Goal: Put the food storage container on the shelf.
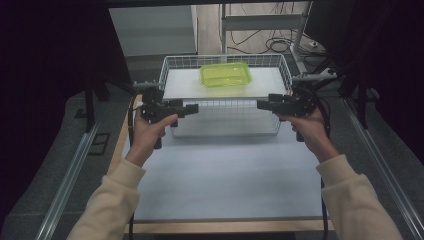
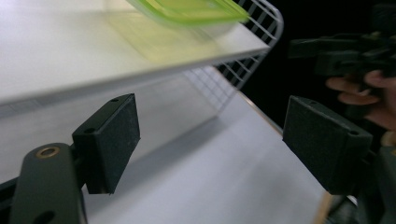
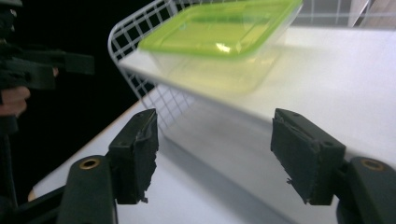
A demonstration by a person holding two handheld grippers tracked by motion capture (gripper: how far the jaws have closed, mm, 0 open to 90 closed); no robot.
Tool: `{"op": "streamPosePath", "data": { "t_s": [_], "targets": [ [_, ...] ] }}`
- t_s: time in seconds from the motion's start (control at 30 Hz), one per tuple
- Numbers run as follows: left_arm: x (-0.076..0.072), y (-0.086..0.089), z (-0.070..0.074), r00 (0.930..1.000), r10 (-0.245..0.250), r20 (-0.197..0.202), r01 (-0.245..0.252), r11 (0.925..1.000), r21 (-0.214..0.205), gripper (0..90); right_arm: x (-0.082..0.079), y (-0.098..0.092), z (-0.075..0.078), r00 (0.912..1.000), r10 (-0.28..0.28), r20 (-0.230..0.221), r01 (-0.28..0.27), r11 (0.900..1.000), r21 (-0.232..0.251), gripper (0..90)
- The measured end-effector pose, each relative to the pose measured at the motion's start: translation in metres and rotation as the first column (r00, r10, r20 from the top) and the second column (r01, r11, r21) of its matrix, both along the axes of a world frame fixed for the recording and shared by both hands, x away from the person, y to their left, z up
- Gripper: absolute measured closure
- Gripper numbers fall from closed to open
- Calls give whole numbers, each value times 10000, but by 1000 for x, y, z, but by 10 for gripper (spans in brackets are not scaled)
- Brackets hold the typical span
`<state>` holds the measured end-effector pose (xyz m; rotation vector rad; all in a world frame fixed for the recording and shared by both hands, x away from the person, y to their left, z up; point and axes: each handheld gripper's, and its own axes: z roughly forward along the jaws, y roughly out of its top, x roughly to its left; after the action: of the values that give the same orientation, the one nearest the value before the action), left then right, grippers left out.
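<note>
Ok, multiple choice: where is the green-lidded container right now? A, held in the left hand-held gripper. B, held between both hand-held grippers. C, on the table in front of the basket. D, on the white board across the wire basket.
D: the green-lidded container rests on the white board atop the wire basket, with both hand-held grippers open and empty.

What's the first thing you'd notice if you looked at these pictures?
The bright green-lidded box jumps out: it sits on a white shelf in a wire basket at the table's far end. Next come the two black grippers, the left gripper and the right gripper, held at either side of the basket's front, jaws open and empty.
</note>
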<state>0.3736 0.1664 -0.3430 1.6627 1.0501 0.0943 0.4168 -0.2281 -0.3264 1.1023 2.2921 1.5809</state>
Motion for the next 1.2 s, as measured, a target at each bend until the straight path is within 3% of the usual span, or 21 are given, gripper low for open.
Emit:
{"op": "streamPosePath", "data": {
  "t_s": [0.03, 0.07, 0.1, 0.2, 0.37, 0.43, 0.47, 0.53, 0.63, 0.7, 0.73, 0.83, 0.87, 0.93, 1.2],
  "targets": [
    [-12, -1, -8, 9999, -107, 77, 108, 9999, -78, 189, -8, -1, -5, 9999, 158, 48, -159, 9999, 21, 299],
    [-12, -1, -8, 9999, -107, 77, 108, 9999, -78, 189, -8, -1, -5, 9999, 158, 48, -159, 9999, 21, 299],
    [-22, -1, -15, 9998, -172, 112, 174, 9997, -184, 189, -13, -2, -9, 9997, 240, 80, -240, 9997, -25, 291],
    [-40, -4, -36, 9986, -514, -159, 510, 9984, -246, 188, -39, -4, -31, 9980, 519, 355, -505, 9979, -397, 271],
    [-67, -6, -71, 9992, -382, -126, 385, 9989, 250, 193, -70, -5, -65, 9959, 825, 369, -801, 9948, -635, 260],
    [-71, -6, -75, 9993, -350, -110, 352, 9990, 264, 194, -80, -6, -77, 9954, 881, 365, -854, 9938, -711, 257],
    [-81, -7, -88, 9994, -347, -60, 350, 9982, 483, 195, -86, -8, -86, 9956, 895, 278, -871, 9931, -780, 255],
    [-86, -8, -94, 9993, -355, -82, 359, 9977, 576, 195, -90, -9, -90, 9954, 930, 223, -910, 9927, -785, 255],
    [-99, -10, -117, 9984, -450, -347, 481, 9942, 960, 196, -105, -13, -113, 9952, 973, 60, -962, 9900, -1028, 254],
    [-102, -11, -122, 9980, -477, -417, 517, 9937, 991, 196, -107, -14, -117, 9950, 1000, 11, -993, 9897, -1031, 254],
    [-106, -11, -132, 9976, -444, -539, 503, 9922, 1140, 197, -112, -16, -131, 9948, 1005, -174, -1018, 9896, -1012, 254],
    [-106, -13, -142, 9965, -438, -717, 530, 9899, 1315, 198, -115, -16, -151, 9943, 937, -502, -991, 9880, -1182, 254],
    [-107, -13, -145, 9959, -431, -799, 535, 9895, 1341, 198, -115, -16, -151, 9943, 937, -502, -991, 9880, -1182, 254],
    [-108, -15, -153, 9949, -454, -905, 586, 9871, 1489, 199, -115, -15, -163, 9938, 928, -616, -1016, 9818, -1604, 251],
    [-110, -15, -160, 9954, -348, -893, 497, 9840, 1713, 199, -119, -15, -172, 9963, 762, -394, -817, 9825, -1675, 251]
  ]
}}
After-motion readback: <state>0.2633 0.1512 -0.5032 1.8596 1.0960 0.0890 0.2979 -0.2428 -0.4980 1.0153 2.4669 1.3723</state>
